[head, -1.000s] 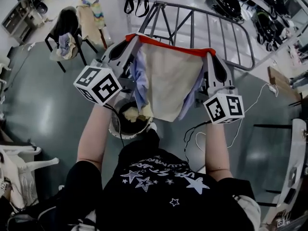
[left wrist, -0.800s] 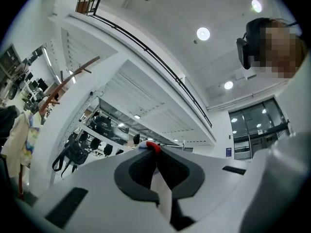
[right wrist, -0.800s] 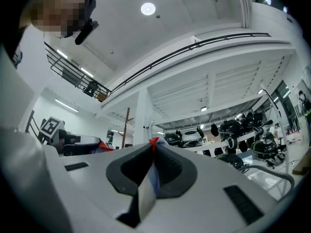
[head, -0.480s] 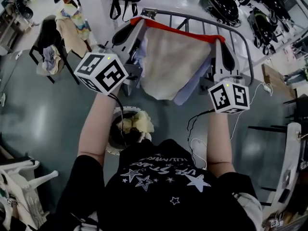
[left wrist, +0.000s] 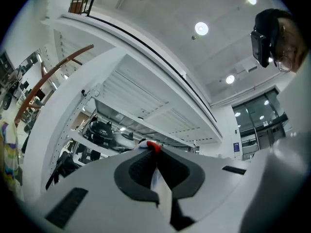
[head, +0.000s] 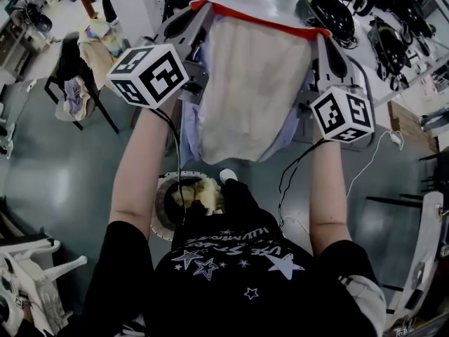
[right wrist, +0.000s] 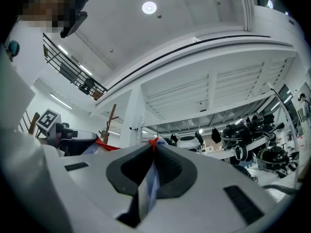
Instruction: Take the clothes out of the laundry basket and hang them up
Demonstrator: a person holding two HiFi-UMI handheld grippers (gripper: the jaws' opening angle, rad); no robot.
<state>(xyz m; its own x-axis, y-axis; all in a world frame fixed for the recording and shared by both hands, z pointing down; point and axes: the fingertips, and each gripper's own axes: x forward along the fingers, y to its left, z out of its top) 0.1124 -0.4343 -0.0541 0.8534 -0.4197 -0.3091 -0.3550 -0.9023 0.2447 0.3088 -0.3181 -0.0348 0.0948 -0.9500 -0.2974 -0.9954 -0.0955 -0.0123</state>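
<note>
Cream cloth garment with a red-orange top hem and pale blue lining [head: 245, 90] hangs spread between your two grippers, held high, well above the round white laundry basket [head: 158, 216] at your feet

Left gripper [head: 198, 9] is clamped fully down on one hem corner, and the right gripper [head: 323, 35] is clamped the same on the other. Each bite looks thin, just hem edge at the jaw tips

Risks:
- spread your hands wider and a corner pulls free, so the garment swings down one-sided
- the cloth screens your view ahead, and the hanging spot is probably just beyond it, so you may drape short or snag the hem
</note>
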